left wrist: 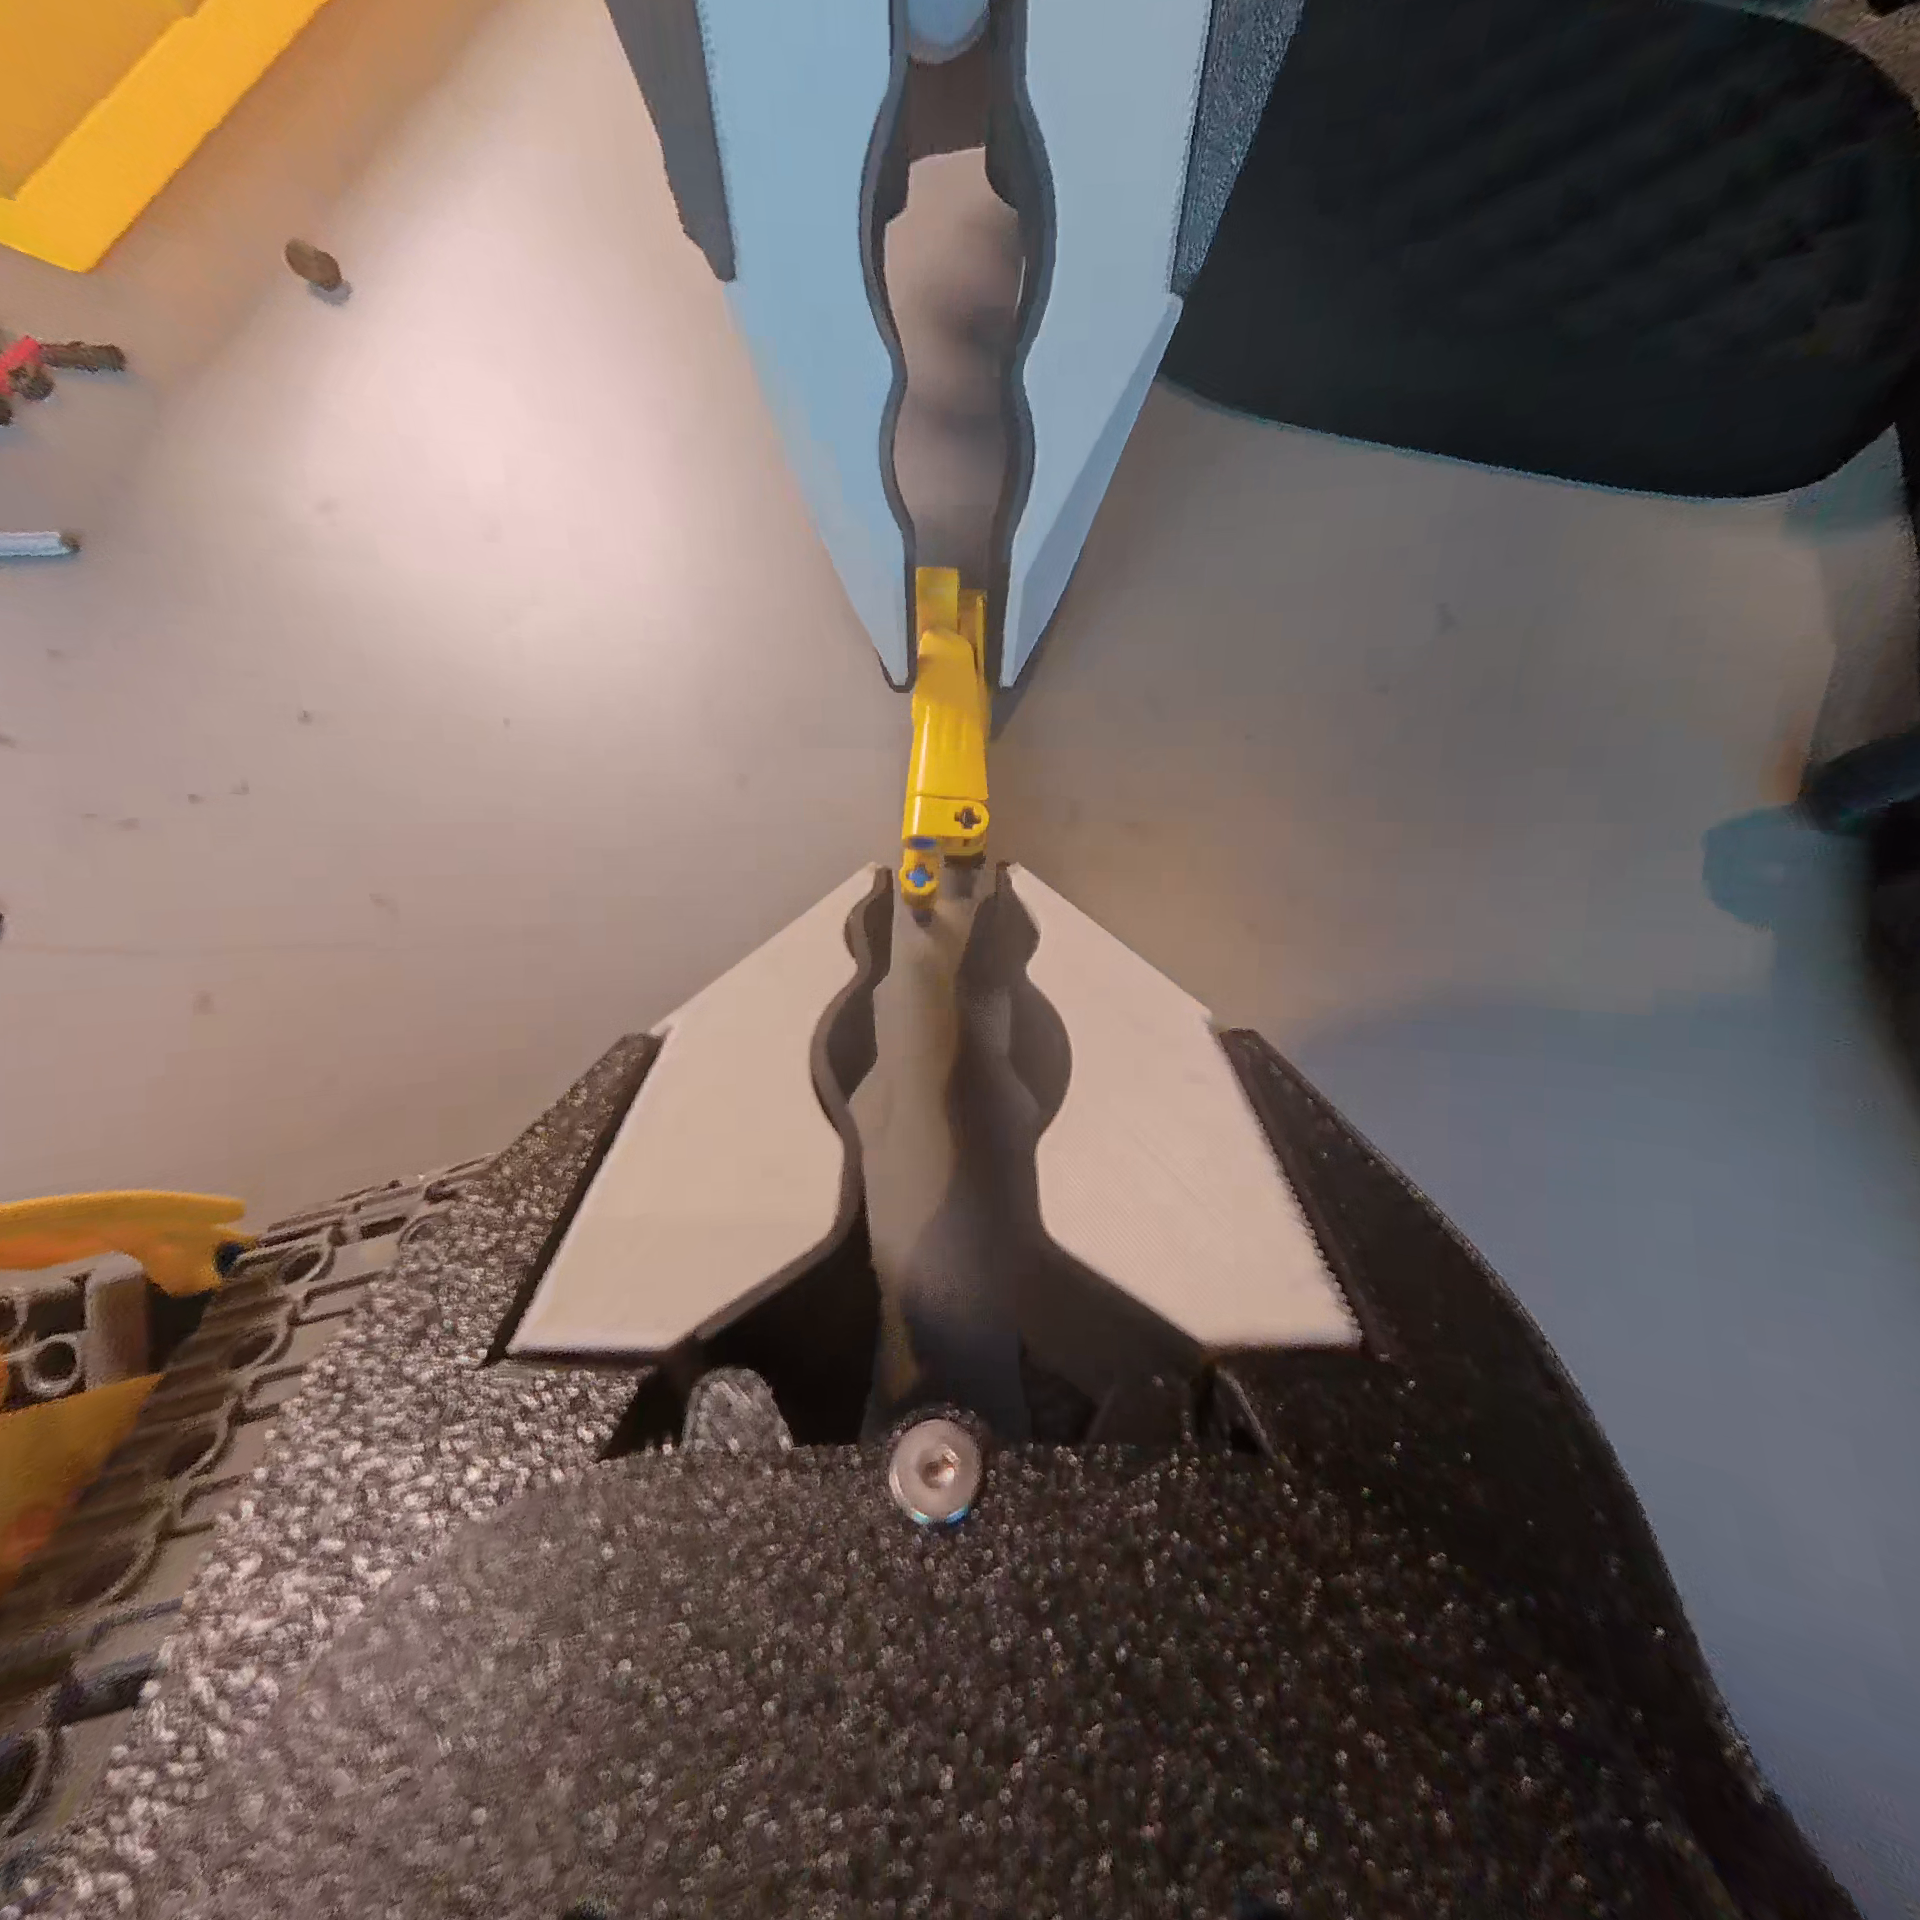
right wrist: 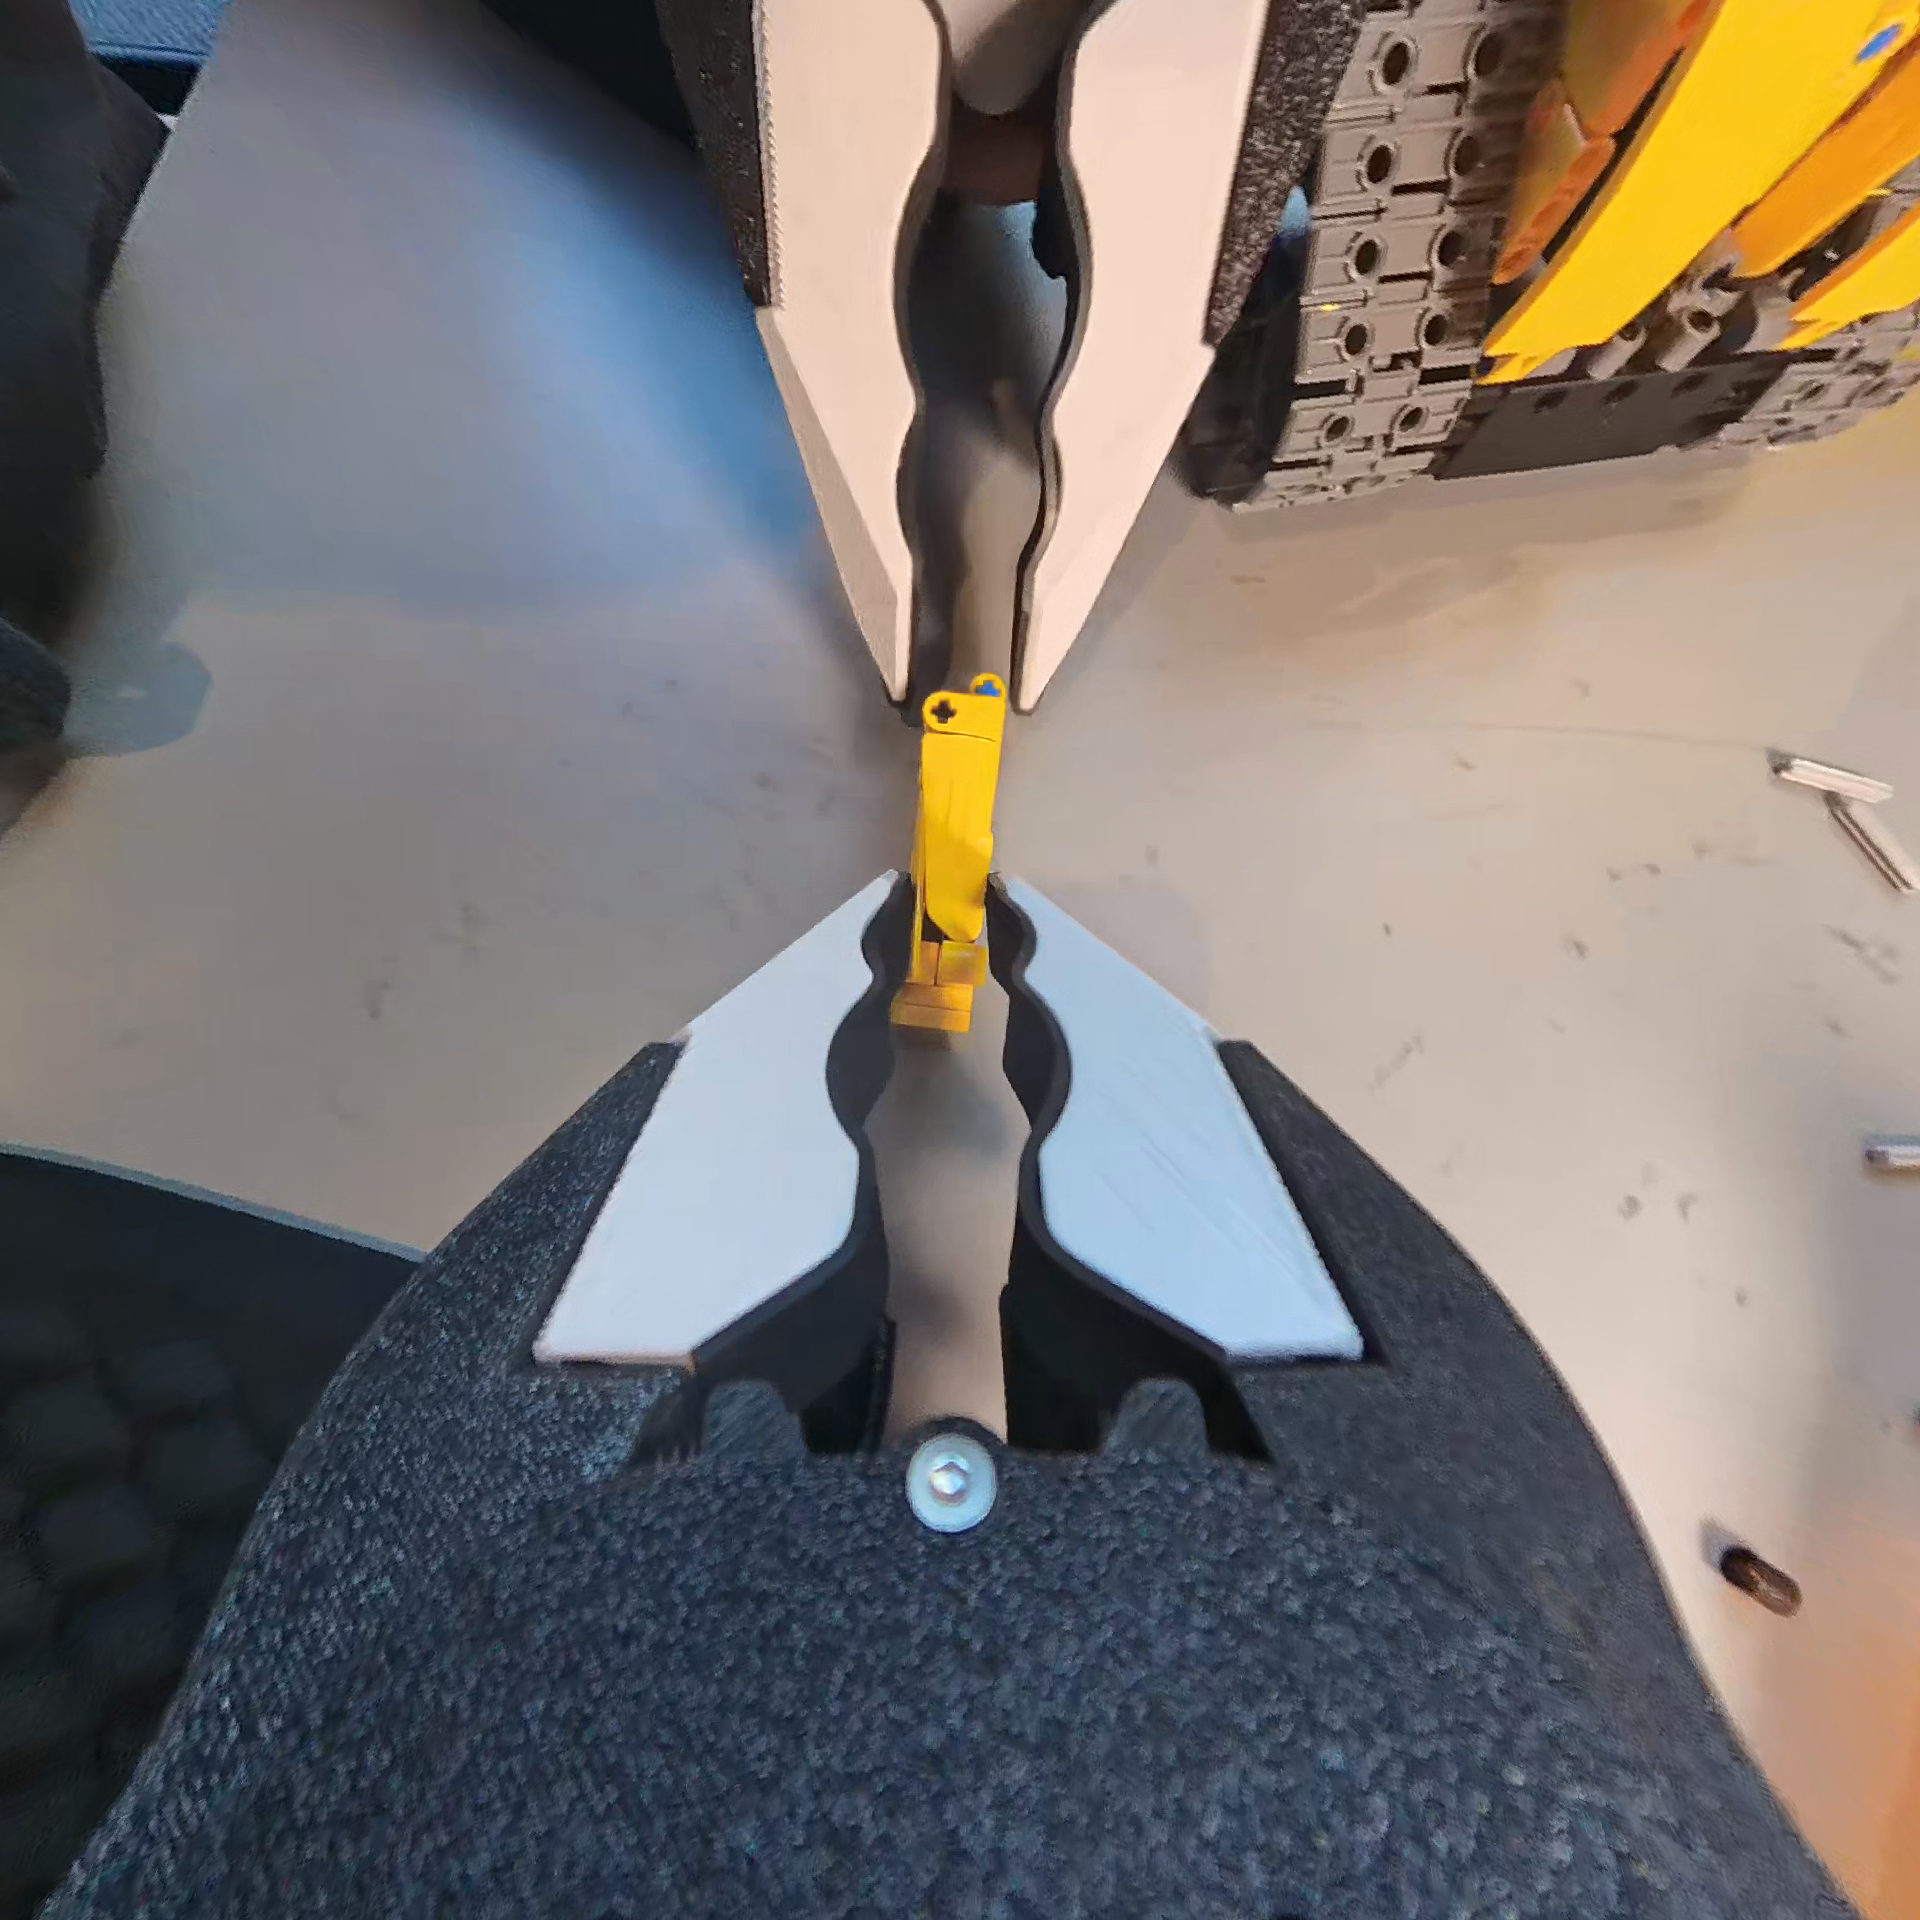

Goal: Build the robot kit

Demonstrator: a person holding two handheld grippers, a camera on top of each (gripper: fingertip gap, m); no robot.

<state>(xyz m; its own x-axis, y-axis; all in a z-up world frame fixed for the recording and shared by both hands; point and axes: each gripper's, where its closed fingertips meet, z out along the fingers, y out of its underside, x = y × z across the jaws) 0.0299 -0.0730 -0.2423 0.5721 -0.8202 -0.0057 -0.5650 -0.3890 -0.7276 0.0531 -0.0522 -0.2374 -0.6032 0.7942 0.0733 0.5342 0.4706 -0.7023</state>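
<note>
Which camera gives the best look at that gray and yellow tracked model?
The right wrist view: the model fills its top right corner, showing gray track links and yellow panels, though cut off by the frame. The left wrist view catches only a blurred edge at lower left, partly behind the left tool's body.

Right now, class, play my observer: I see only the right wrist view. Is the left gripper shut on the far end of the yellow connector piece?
Observer: No. In the left wrist view the left gripper is open. The yellow connector piece has its blue pin just inside the tips, not pinched.
Operator: What lies outside my view?
Observer: A yellow tray, upper left in that view.
Operator: Anything else?
Observer: Small red-and-black parts at the left edge, below the tray.
</note>
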